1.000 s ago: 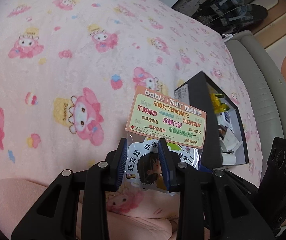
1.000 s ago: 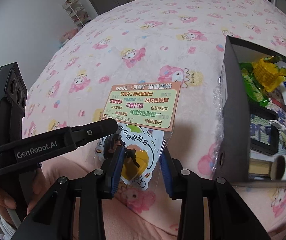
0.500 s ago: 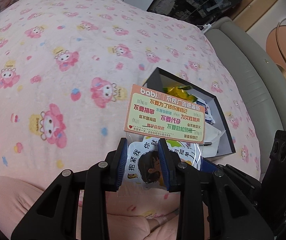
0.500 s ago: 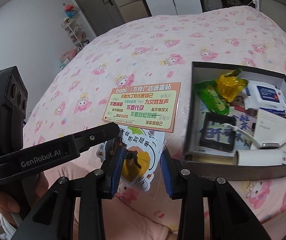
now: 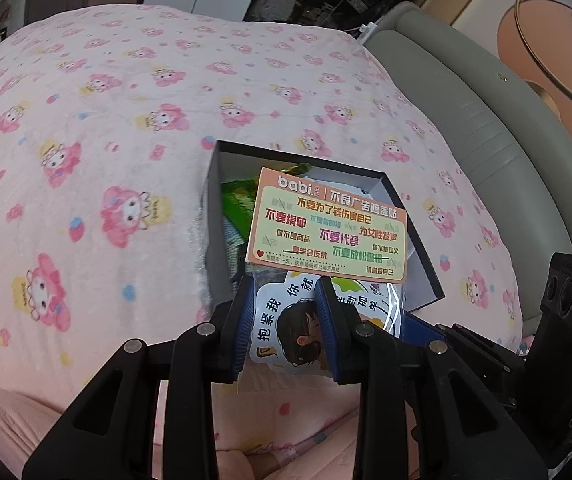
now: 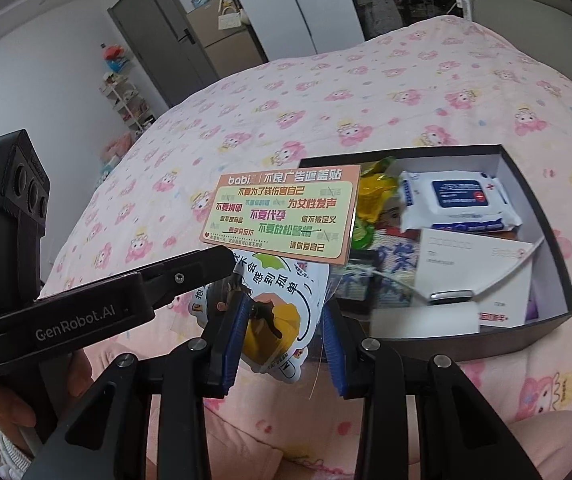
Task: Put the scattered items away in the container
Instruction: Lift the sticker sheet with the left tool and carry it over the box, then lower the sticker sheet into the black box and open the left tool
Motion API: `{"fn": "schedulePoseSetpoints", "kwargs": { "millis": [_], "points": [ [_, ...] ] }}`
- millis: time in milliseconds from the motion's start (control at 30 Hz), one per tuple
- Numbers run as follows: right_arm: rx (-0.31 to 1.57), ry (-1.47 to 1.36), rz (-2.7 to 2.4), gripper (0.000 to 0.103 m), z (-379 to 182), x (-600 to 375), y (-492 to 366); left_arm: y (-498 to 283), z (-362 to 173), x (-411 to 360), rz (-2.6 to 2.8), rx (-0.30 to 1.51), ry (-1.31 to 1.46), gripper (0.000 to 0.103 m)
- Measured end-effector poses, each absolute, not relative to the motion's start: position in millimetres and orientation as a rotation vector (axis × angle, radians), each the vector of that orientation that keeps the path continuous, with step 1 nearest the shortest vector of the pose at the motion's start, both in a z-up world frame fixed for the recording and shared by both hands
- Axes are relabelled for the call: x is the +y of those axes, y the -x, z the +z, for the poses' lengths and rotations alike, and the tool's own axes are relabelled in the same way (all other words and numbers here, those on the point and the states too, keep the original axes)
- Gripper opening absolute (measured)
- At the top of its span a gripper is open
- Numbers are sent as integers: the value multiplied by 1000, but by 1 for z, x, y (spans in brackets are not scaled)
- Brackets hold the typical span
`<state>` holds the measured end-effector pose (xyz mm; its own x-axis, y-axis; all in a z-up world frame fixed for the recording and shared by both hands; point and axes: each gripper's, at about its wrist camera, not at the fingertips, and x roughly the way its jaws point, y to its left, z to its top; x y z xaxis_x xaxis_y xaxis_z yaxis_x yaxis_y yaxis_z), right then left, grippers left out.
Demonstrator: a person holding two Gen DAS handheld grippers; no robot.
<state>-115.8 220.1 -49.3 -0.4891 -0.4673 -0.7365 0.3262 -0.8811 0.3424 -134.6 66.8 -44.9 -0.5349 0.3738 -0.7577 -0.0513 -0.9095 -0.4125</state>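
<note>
Sticker pack (image 5: 328,224), a clear sleeve with an orange header card over printed stickers, is held in the air above the near left part of the box (image 6: 526,332), which sits on the bed (image 5: 125,120).

Left wrist view: the left hand-held gripper (image 5: 286,320) has its blue pads on either side of the sleeve's lower part; the pads appear to be closed on it. The header card covers most of the box interior; only a green wrapper (image 5: 235,204) and bare white walls show. A grey padded headboard (image 5: 466,120) runs along the right.

Right wrist view: the box interior is exposed. It holds a yellow wrapper (image 6: 376,188), a wipes pack (image 6: 458,200), a white card (image 6: 474,268) and a white cable (image 6: 526,256). The left hand-held gripper enters from the left and clamps the sleeve just below the card. The right hand-held gripper (image 6: 286,336) has its pads spread either side of the sleeve's lower edge; contact cannot be determined.

Hidden or unclear: the lower stickers are partly covered by the fingers. Items under the white card are hard to make out. A hand (image 6: 1,404) is cut off at the lower left.
</note>
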Motion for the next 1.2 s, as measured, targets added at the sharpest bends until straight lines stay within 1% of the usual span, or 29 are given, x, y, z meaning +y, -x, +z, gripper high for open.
{"fn": "schedulePoseSetpoints", "kwargs": {
  "millis": [167, 400, 700, 800, 900, 1100, 1200],
  "points": [
    [-245, -1235, -2390, 32, -49, 239, 133, 161, -48, 87, 2491, -460, 1372, 30],
    [-299, -1230, -2388, 32, -56, 258, 181, 208, -66, 100, 2428, -501, 1416, 30],
    [-356, -1305, -2394, 32, -90, 283, 214, 240, -114, 127, 2353, -493, 1530, 30],
    [-417, -1340, -2358, 32, -102, 292, 223, 246, -129, 134, 2333, -496, 1560, 30],
    [-392, -1407, -2401, 32, -112, 298, 229, 251, -137, 141, 2316, -484, 1589, 30],
    [-364, -1500, -2465, 32, -122, 307, 232, 252, -137, 142, 2345, -461, 1610, 30],
    [-395, -1463, -2529, 32, -115, 318, 229, 245, -128, 137, 2369, -461, 1573, 30]
  ]
}}
